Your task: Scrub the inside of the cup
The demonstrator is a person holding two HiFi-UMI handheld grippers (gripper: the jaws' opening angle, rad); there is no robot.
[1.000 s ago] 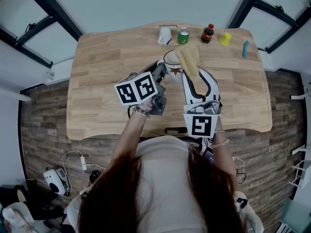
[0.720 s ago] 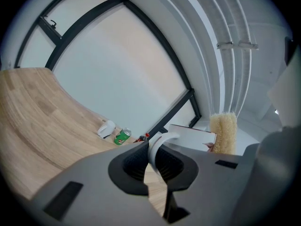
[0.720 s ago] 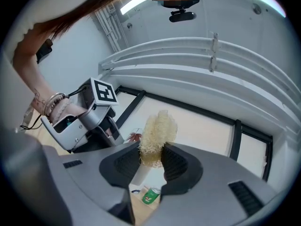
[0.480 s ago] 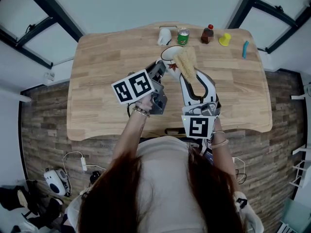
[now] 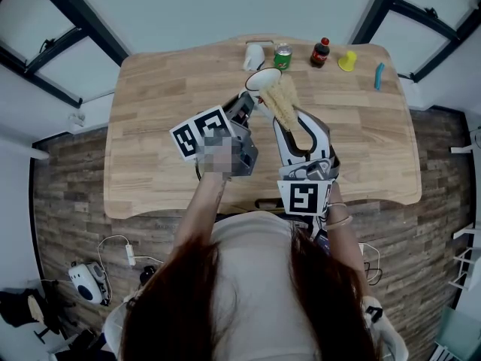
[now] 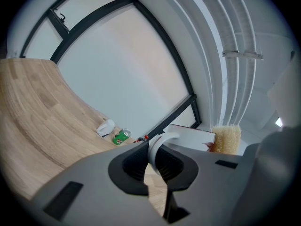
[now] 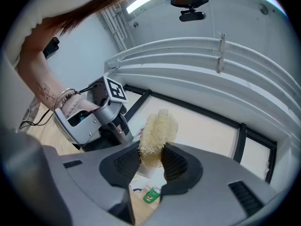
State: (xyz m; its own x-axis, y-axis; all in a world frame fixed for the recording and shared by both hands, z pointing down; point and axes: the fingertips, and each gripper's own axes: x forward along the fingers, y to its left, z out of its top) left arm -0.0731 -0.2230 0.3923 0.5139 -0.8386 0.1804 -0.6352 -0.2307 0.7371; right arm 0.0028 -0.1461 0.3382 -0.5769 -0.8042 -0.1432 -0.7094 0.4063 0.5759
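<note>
Now one cup (image 5: 261,79), one loofah (image 5: 282,99), each gripped.

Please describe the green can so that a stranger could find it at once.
On the wooden table, follow the far edge, where a row of small things stands. The green can is second from the left, between a white object and a dark bottle with a red cap; it alone is green.
</note>
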